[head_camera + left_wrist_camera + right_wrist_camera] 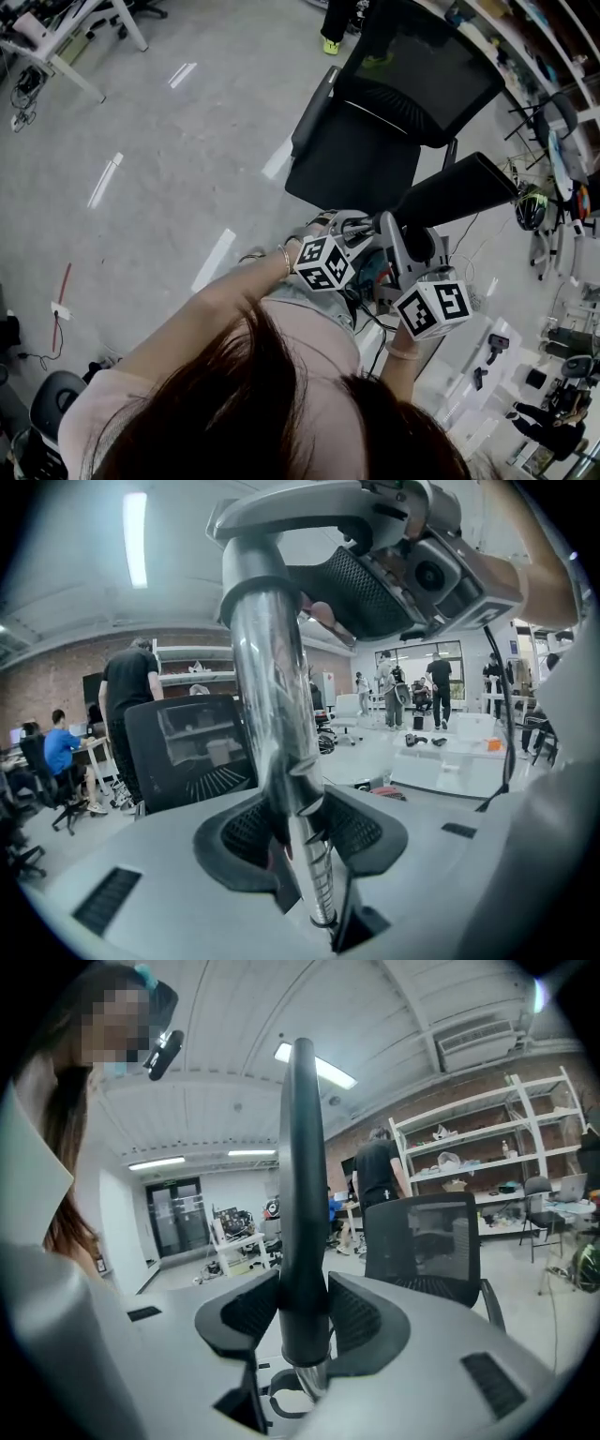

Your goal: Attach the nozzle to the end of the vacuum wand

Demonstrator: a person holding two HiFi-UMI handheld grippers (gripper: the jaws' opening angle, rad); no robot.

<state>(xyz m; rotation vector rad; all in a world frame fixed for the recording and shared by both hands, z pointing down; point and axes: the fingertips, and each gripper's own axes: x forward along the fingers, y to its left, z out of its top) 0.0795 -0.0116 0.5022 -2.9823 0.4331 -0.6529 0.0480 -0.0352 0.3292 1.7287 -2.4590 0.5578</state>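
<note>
In the left gripper view a shiny silver vacuum wand (277, 696) runs up between the jaws to the grey vacuum body (422, 564); my left gripper (300, 832) is shut on the wand. The right gripper view shows a long black nozzle (302, 1194) standing between the pads, with my right gripper (305, 1312) shut on it. A silver tube end (307, 1372) shows at the nozzle's lower end. From the head view, both marker cubes sit close together at my waist, left gripper (349, 230) and right gripper (405, 251), and the black nozzle (459, 192) reaches toward the upper right.
A black mesh office chair (394, 112) stands just ahead on the grey floor. Shelving (553, 37) lines the right side, and a white table (56, 37) is at the far left. Several people stand or sit in the background.
</note>
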